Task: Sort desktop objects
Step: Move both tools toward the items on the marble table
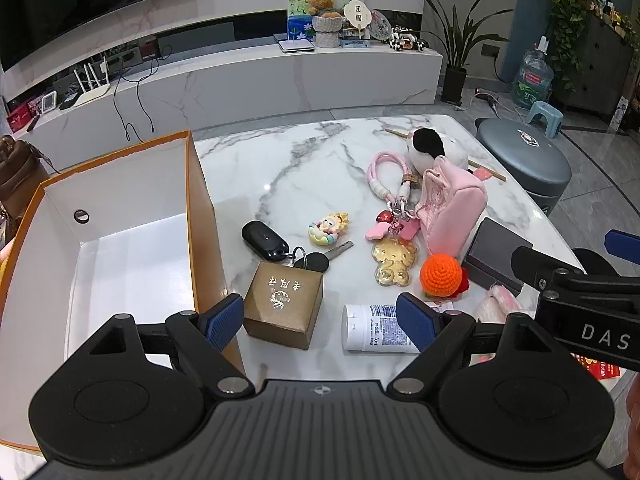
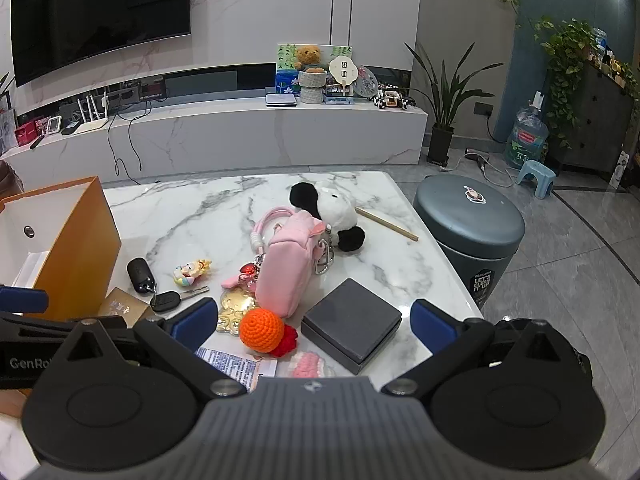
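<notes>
An open orange box (image 1: 120,240) with a white inside stands at the table's left; it also shows in the right wrist view (image 2: 80,240). My left gripper (image 1: 320,320) is open and empty above a small brown gift box (image 1: 284,304) and a white tube (image 1: 376,328). My right gripper (image 2: 312,320) is open and empty above a dark grey box (image 2: 352,324) and an orange crochet ball (image 2: 262,330). A black car key (image 1: 266,241), a cartoon figurine (image 1: 329,229), a gold keychain (image 1: 394,260) and a pink pouch (image 1: 452,212) lie between.
A black-and-white plush (image 2: 332,212) and a wooden stick (image 2: 388,224) lie at the far side of the marble table (image 1: 280,176). A grey round bin (image 2: 468,232) stands off the table's right edge. A red packet (image 1: 600,366) lies at the near right.
</notes>
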Motion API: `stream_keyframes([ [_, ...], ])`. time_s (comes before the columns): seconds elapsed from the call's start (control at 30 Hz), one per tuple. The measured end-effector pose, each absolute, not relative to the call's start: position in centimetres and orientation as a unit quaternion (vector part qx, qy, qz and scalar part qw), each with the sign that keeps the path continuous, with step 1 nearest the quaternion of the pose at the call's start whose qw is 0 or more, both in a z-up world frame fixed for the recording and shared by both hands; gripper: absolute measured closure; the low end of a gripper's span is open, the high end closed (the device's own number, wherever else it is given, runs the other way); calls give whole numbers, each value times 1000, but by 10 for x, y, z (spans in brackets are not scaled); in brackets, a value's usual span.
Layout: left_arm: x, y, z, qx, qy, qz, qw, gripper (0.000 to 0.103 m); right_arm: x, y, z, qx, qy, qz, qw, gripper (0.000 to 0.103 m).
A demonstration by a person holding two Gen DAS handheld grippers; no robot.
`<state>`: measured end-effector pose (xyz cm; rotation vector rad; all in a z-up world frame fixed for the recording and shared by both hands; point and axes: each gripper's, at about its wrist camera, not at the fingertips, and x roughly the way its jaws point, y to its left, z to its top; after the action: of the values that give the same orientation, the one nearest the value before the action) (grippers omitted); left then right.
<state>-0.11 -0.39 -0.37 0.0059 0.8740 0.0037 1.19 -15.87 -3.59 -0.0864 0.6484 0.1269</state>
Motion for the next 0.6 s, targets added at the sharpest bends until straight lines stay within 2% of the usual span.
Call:
stream_keyframes([
  [0.6,1,-5,-11,9,432,-1,902,5,12,-159,-36,-41,319,62,945,1],
])
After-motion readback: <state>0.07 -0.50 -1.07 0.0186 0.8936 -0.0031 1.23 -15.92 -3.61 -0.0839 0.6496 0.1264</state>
